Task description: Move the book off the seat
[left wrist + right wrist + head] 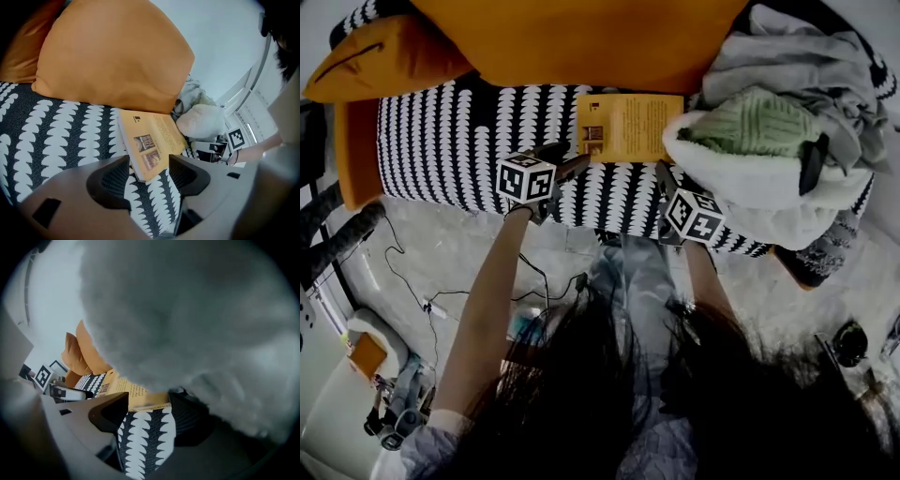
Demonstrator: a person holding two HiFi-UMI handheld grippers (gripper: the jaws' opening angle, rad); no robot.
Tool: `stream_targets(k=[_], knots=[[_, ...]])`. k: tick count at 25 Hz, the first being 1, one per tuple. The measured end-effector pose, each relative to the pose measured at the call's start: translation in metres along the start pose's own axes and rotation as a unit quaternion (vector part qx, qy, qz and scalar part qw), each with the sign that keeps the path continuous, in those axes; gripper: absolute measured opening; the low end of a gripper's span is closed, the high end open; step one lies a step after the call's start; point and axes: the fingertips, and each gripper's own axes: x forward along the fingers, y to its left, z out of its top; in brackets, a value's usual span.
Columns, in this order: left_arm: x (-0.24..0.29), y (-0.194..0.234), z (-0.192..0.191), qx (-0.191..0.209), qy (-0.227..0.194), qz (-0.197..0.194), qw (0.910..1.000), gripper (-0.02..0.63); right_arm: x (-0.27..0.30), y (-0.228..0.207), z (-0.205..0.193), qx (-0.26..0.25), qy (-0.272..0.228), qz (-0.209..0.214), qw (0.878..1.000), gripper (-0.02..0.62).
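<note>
A thin yellow book (628, 127) lies flat on the black-and-white patterned seat (441, 141), against the big orange cushion. My left gripper (572, 165) stands at the book's near left corner. In the left gripper view that corner of the book (149, 145) reaches in between the open jaws of the left gripper (149, 176), with a gap on either side. My right gripper (664, 174) is at the book's near right corner, beside the white blanket. In the right gripper view the right gripper (147, 414) is open over the seat, with the book's edge (140, 397) just beyond the fingertips.
A large orange cushion (581, 37) backs the seat and a smaller one (384, 56) lies at the left end. A heap of white, green and grey blankets (769, 159) crowds the right end and fills most of the right gripper view. Cables (441, 281) trail on the floor below.
</note>
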Motion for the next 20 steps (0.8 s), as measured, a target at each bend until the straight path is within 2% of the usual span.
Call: stream_targets(k=[9,15,18,20], knots=[[0.019,0.016,0.008,-0.038,-0.015,0.003,0.9992,0.253,0.009,-0.002,-0.002,0.006,0.006,-0.003,1.0,0.273],[0.032,0.017,0.027,-0.056,-0.051,-0.008,0.9971,0.27,0.013,-0.004,0.001,0.003,0.01,-0.008,1.0,0.273],[0.037,0.017,0.032,-0.059,-0.052,0.003,0.9969,0.273,0.019,0.003,0.005,0.003,0.001,0.008,1.0,0.273],[0.037,0.018,0.029,-0.085,-0.062,0.006,0.9944,0.272,0.021,0.005,0.001,-0.011,0.005,0.005,1.0,0.273]])
